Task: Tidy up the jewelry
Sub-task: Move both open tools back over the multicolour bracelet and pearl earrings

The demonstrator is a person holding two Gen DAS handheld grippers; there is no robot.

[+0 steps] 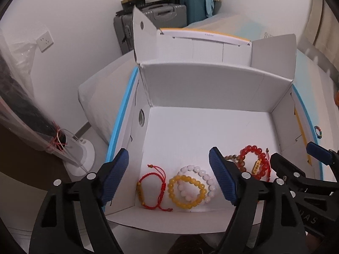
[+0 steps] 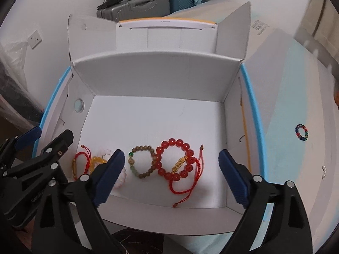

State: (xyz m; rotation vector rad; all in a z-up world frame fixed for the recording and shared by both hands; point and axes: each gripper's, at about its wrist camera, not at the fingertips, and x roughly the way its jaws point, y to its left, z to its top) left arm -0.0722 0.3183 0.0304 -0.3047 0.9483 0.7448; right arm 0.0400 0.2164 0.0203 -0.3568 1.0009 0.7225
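Observation:
An open white cardboard box point(image 1: 203, 89) point(image 2: 156, 76) holds several bracelets along its near side. In the left wrist view: a red cord bracelet point(image 1: 150, 187), a yellow bead bracelet point(image 1: 186, 191) over a white bead bracelet point(image 1: 203, 174), and a red bead bracelet point(image 1: 255, 162). In the right wrist view: a brown bead bracelet point(image 2: 144, 162), the red bead bracelet point(image 2: 175, 158) and a red cord bracelet with a gold charm point(image 2: 190, 173). My left gripper point(image 1: 169, 177) is open and empty above the box's near left. My right gripper point(image 2: 171, 173) is open and empty above the near right.
A small multicoloured bead ring point(image 2: 301, 132) point(image 1: 318, 131) lies on the light blue bed surface point(image 2: 296, 169) right of the box. A few white beads point(image 2: 324, 171) lie nearer the right edge. Suitcases point(image 1: 169, 17) stand against the far wall. A fan base point(image 1: 82, 154) stands on the floor at left.

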